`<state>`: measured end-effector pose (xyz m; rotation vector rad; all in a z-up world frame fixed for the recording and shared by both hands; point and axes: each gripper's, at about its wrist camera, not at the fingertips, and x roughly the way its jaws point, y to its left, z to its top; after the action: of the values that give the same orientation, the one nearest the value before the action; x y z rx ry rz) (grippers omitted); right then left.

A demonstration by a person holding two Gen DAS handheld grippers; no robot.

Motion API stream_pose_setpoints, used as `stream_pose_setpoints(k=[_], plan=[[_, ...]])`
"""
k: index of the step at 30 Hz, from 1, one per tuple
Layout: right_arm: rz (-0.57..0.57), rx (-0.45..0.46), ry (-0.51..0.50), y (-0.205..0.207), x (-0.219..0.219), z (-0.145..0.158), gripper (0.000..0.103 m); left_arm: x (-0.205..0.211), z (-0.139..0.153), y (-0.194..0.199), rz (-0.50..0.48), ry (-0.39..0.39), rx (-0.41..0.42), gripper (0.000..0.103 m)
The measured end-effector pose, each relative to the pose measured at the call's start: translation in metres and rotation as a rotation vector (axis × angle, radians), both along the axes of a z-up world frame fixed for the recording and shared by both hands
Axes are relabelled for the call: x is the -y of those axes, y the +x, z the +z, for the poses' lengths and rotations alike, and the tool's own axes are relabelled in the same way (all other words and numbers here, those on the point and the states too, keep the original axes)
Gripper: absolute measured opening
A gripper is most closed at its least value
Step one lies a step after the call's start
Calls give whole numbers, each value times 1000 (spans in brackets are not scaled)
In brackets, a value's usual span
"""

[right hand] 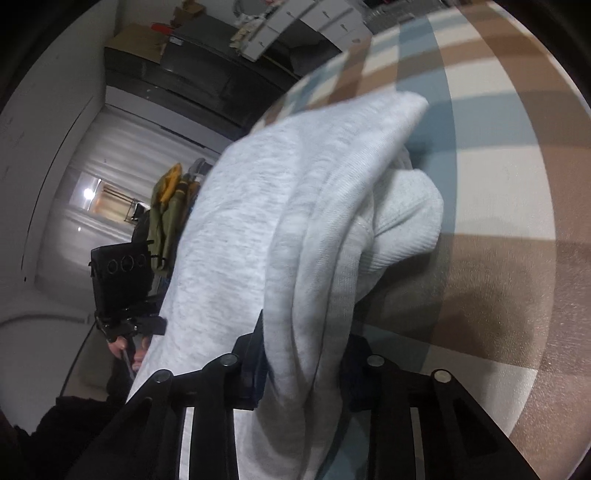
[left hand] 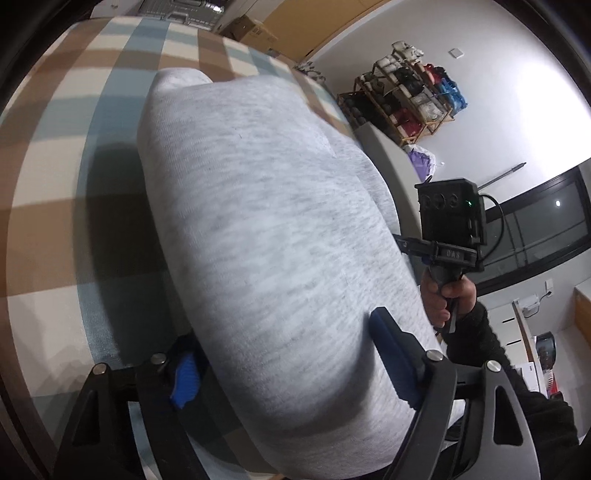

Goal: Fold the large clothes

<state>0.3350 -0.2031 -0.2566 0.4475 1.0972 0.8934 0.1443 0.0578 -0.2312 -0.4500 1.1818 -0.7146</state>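
A light grey knit garment (left hand: 266,229) is bunched into a thick folded bundle above the checked bed cover (left hand: 55,147), and it casts a shadow there. My left gripper (left hand: 288,369) stands wide, its blue pads (left hand: 184,380) on either side of the bundle's near end; the left pad looks just clear of the cloth. In the right wrist view, several layers of the garment (right hand: 288,221) run down between the fingers of my right gripper (right hand: 304,369), which is shut on them. A ribbed cuff (right hand: 406,221) hangs on the right. A hand (left hand: 443,299) holds the right handle beyond the bundle.
The checked bed cover (right hand: 498,166) fills the right and far side. A wooden shelf of bags (left hand: 406,99) and cardboard boxes (left hand: 251,29) stand by the wall past the bed. Hanging clothes (right hand: 166,210) and dark cabinets (right hand: 192,74) lie to the left.
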Motion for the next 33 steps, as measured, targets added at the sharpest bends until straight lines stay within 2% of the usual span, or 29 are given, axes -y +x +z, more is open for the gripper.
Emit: stream_pose_setpoints(k=[2,5,7,9,11,14,16,20,22,25,27,29,32,33], plan=[[-2,34,-11,-8,-4,8,27,-1,0,-2,8,-7,19,78],[-24,5,6,-4,0,0,25,-2,-6,1,22,-1,13,76],[-21,30,-7,-4,-1,3,25,-3,-3,3,24,-2,1,76],[0,127,-1,-15,-5,24,22,0,6,3,17,3,2,76],[8,165,55,-24,-4,40,22,7,20,4,-10,6,19,76],[-40,204,42,-29,-2,65,22,25,37,11,-39,37,46,76],[-89,174,19,-26,6,60,22,32,38,16,-57,71,61,76],[-161,0,-77,-12,15,12,23,23,11,26,-30,98,11,70],[-162,-31,-109,-7,17,-5,25,11,-1,28,-10,91,-14,70],[-163,-84,-66,1,17,-18,34,-4,-7,26,0,55,-28,70],[-164,-91,-101,6,13,-23,52,-10,-10,24,2,58,-11,70],[-144,-105,-117,10,16,-28,60,-12,-16,24,-1,53,-21,72],[-115,-139,-71,16,12,-32,58,-4,-23,30,4,13,-44,74],[-95,-145,-61,16,5,-33,51,-3,-22,32,2,-5,-46,74]])
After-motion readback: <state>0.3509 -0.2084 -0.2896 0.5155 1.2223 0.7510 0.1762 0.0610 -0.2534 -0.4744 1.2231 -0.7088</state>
